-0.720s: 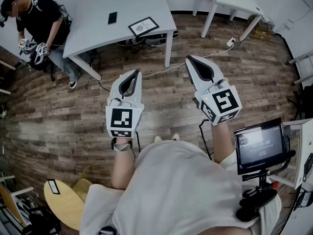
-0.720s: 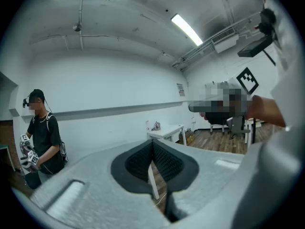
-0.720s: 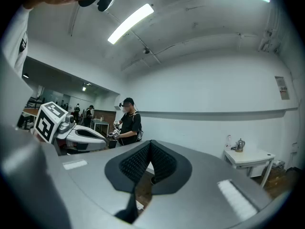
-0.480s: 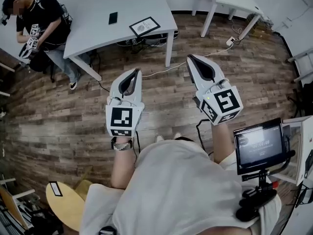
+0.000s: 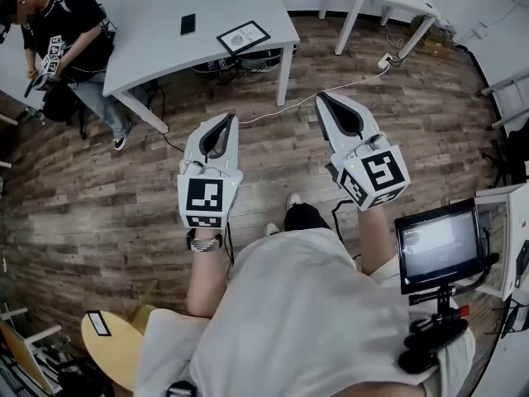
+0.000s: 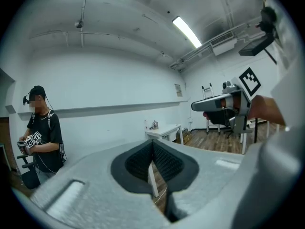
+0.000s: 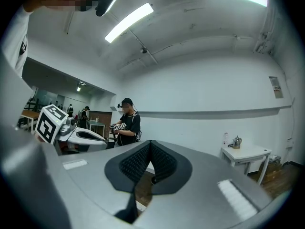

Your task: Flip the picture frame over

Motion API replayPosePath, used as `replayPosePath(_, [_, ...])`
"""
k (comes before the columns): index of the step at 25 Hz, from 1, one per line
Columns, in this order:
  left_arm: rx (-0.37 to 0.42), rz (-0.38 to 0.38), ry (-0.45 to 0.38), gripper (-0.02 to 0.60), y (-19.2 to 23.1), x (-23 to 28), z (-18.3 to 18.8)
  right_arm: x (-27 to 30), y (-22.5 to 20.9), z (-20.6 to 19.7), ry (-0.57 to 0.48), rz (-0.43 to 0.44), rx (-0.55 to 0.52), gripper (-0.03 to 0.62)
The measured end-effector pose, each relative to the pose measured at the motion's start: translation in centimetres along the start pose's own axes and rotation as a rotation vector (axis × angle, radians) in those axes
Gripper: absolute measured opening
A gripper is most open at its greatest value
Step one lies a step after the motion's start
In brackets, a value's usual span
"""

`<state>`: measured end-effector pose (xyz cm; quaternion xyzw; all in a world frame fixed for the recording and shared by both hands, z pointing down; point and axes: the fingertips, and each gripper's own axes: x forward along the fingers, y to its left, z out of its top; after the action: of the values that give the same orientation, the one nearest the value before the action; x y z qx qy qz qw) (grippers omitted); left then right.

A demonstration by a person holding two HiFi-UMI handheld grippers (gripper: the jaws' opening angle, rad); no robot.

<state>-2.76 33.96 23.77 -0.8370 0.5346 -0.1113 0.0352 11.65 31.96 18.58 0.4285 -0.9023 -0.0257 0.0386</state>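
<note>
Our left hand-held gripper point(image 5: 231, 120) and right hand-held gripper point(image 5: 321, 98) are closed, empty, far from the frame point(image 5: 243, 37); arriving closed, we'd likely shove it across the surface point(image 5: 157, 7).

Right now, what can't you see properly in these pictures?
- Picture frame, head view: too small and far away to tell what its picture shows.
- Dark flat thing on the table, head view: too small to name.
- Screen, head view: its writing is too small to read.
- Other person, head view: face covered by a blur patch.
</note>
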Motion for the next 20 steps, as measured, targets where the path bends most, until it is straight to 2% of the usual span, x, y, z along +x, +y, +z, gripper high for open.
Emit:
replayPosePath(5, [0.006, 0.007, 0.003, 0.005, 0.8, 0.0, 0.0, 0.8, 0.4, -0.2, 0.013, 0.032, -0.003, 0.002])
replayPosePath(10, [0.005, 0.016, 0.014, 0.005, 1.8, 0.9, -0.8, 2.2, -0.6, -0.8, 0.010, 0.027, 0.017, 0.002])
replayPosePath(20, [0.028, 0.025, 0.059, 0.005, 5.4, 7.8, -1.7, 8.9, -5.3, -2.5, 0.015, 0.041, 0.053, 0.003])
